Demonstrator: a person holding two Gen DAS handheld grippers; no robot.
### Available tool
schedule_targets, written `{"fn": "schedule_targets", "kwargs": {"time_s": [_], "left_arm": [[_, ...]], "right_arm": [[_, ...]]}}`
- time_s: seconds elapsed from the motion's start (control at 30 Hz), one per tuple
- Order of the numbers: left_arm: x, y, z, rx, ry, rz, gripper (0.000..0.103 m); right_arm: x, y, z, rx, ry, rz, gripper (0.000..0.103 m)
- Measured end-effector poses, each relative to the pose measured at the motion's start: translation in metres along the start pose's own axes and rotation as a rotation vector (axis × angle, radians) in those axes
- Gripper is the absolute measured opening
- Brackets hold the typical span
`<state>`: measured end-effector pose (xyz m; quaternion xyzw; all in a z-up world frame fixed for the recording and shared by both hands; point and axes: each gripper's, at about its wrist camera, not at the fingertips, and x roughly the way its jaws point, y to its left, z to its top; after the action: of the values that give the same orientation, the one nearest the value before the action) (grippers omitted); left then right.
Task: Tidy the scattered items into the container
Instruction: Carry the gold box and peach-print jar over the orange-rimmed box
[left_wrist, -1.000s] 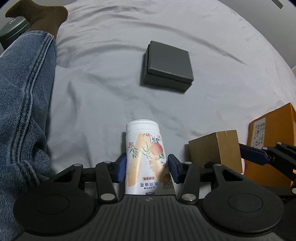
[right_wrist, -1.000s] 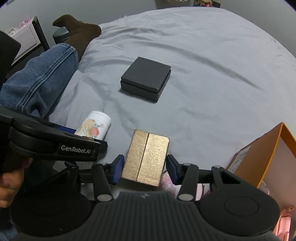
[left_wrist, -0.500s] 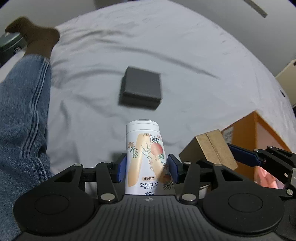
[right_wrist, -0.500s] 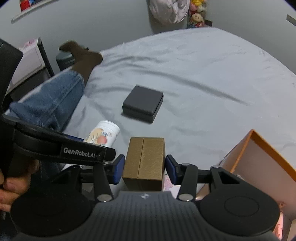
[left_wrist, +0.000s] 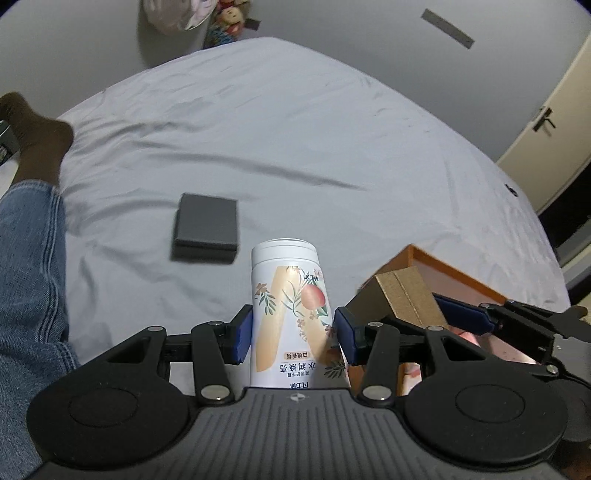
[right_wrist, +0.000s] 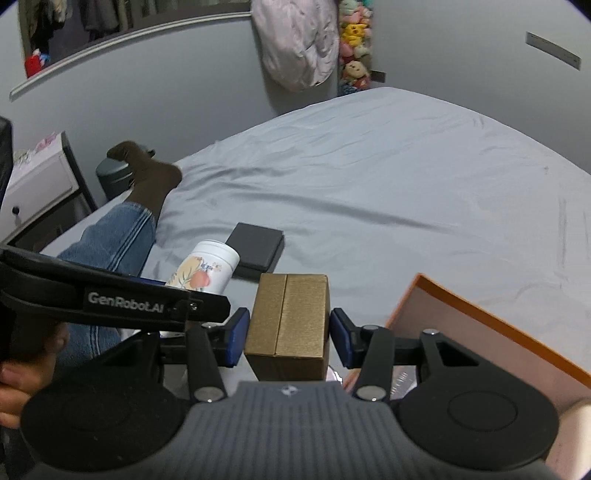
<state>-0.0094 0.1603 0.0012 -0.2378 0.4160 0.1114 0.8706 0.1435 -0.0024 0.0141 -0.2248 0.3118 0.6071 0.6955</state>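
Note:
My left gripper (left_wrist: 293, 334) is shut on a white bottle with a peach print (left_wrist: 288, 314) and holds it above the bed; the bottle also shows in the right wrist view (right_wrist: 207, 267). My right gripper (right_wrist: 288, 332) is shut on a gold-brown box (right_wrist: 288, 321), also seen in the left wrist view (left_wrist: 402, 295). An orange open box (right_wrist: 480, 317) lies on the bed at the right, just beyond the gold box (left_wrist: 454, 266). A dark grey flat box (left_wrist: 206, 227) lies on the sheet, further out to the left (right_wrist: 256, 249).
A person's leg in blue jeans (left_wrist: 29, 258) with a brown sock (left_wrist: 37, 136) lies along the left side of the grey bed (left_wrist: 295, 147). A nightstand (right_wrist: 37, 184) stands left of the bed. A door (left_wrist: 554, 110) is at the right.
Both grippers have risen from the bed with the bottle and the gold box in them. The views now tilt up, showing wall and door. The orange box is more in view.

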Motion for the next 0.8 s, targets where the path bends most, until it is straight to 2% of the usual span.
{"fn": "schedule_targets", "kwargs": {"time_s": [0.13,0.47,0.8], "left_arm": [[-0.002,-0.017,0.001,0.028,-0.009,-0.037,0.054],[0.008,-0.067,-0.005,0.13,0.005,-0.109,0.054],[0.028,-0.111,-0.016,0.213,0.042,-0.18,0.054]], "right_arm": [[-0.014,-0.014,-0.003,0.045,-0.012,-0.011,0.05],[-0.045,-0.053,-0.023,0.104,-0.032,-0.147,0.051],[-0.061,-0.098,-0.043,0.203,-0.026,-0.231,0.05]]}}
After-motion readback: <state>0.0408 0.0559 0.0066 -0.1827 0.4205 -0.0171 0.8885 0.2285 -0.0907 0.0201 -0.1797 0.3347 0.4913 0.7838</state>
